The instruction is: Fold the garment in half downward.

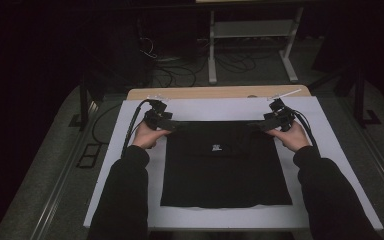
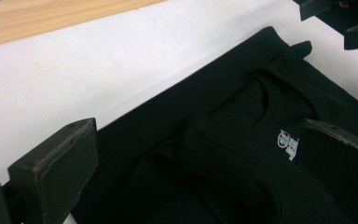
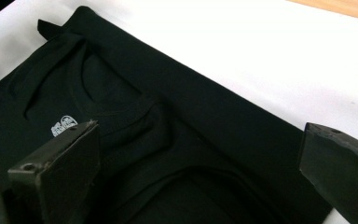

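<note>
A black T-shirt (image 1: 225,175) lies folded flat on a white board (image 1: 210,107), its small white neck label (image 1: 216,147) facing up. My left gripper (image 1: 167,124) sits at the shirt's far left corner and my right gripper (image 1: 261,125) at its far right corner. In the left gripper view the left gripper (image 2: 196,168) stands open, jaws wide apart over the shirt (image 2: 223,154) near the label (image 2: 289,143). In the right gripper view the right gripper (image 3: 198,172) is likewise open above the collar (image 3: 135,112), with nothing pinched.
The white board rests on a wooden tabletop (image 1: 205,92) whose strip shows at the far edge. Beyond it, on the dark floor, lie cables (image 1: 180,70) and the legs of a white table frame (image 1: 212,60). Bare board borders the shirt on all sides.
</note>
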Motion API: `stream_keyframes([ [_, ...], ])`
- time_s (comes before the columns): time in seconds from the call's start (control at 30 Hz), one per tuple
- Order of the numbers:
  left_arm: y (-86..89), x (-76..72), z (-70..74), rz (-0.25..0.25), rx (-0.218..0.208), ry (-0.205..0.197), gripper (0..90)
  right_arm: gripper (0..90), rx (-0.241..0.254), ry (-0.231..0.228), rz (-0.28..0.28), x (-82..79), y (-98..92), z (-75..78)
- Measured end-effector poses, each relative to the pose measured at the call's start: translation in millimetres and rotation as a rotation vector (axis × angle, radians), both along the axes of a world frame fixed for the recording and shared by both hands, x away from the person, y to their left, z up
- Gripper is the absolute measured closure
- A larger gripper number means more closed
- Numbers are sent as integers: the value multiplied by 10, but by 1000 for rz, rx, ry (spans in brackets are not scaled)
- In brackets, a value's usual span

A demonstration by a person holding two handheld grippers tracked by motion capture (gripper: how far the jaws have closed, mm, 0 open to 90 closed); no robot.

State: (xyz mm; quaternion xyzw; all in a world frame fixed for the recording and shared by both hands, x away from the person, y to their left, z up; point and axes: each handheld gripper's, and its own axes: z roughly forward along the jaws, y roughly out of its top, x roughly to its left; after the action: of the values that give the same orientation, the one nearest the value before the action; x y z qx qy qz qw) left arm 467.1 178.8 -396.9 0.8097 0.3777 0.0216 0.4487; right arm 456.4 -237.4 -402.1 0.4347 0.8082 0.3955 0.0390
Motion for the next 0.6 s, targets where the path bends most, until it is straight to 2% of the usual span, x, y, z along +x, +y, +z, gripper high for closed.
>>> stream_keyframes([
  [0.17,-12,34,-71,0,5,23,0,0,2,14,9,3,52,-35],
  [0.37,-64,57,-157,-24,-7,46,0,5,7,30,16,21,89,-91],
  [0.6,-93,59,-196,-42,-36,48,111,120,18,39,28,37,135,-133],
])
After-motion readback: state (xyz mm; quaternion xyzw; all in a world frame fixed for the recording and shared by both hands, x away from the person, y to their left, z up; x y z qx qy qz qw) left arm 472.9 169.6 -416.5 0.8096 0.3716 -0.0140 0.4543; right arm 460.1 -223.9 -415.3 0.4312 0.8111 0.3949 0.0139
